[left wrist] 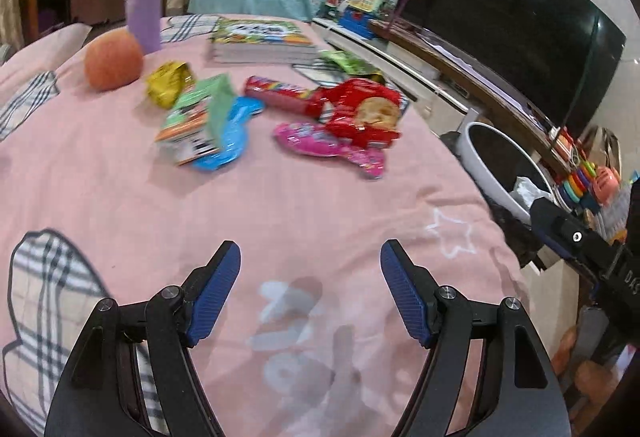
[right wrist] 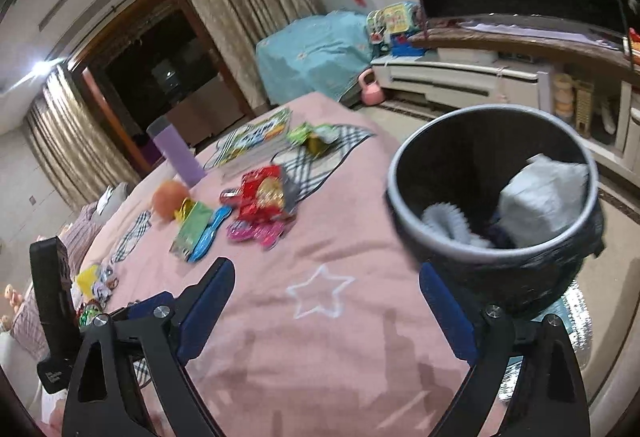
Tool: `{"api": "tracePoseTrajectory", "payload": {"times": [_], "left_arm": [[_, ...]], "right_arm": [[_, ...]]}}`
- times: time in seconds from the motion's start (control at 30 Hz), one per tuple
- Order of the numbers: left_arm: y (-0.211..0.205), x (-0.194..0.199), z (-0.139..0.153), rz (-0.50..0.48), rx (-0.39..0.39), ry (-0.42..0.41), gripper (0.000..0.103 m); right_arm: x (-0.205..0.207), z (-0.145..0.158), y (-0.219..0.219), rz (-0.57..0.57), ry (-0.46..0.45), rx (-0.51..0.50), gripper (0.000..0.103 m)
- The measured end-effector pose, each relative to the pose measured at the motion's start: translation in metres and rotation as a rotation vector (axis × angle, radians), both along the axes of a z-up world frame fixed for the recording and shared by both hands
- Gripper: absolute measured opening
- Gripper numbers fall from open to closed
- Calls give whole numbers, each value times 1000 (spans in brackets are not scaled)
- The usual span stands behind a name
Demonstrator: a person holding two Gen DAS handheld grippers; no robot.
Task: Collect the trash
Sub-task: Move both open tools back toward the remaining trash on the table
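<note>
Wrappers wait in a loose pile, both grippers wide and empty
Left gripper (left wrist: 310, 257) and right gripper (right wrist: 326, 277) may pinch the pink cover (left wrist: 120, 173) with the red wrapper (left wrist: 362, 113), or drag the peach (left wrist: 113, 59), far from bin (right wrist: 404, 197)

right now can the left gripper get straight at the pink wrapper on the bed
Probably yes. The left gripper is open and empty, and only bare pink bedspread lies between it and the pink wrapper. The red cookie bag overlaps its far edge, not the near side.
</note>
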State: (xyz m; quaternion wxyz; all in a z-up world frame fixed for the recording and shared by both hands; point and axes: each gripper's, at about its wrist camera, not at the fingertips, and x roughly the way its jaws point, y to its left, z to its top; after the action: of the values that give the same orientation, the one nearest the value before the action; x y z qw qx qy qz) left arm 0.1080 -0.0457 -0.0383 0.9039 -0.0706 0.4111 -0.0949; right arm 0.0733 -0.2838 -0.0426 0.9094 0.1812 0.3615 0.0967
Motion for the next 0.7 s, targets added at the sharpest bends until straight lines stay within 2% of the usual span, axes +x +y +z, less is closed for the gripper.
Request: {"api": "tracePoseTrajectory", "payload": {"times": [0.5,0.7], "left_arm": [[50,0,-14,98,-24,44,75],[60,8,-17,120,-32,54,75]], "right_arm": [[20,-20,61,103,18,-59,95],[37,-23,68,104,24,-30,95]]}}
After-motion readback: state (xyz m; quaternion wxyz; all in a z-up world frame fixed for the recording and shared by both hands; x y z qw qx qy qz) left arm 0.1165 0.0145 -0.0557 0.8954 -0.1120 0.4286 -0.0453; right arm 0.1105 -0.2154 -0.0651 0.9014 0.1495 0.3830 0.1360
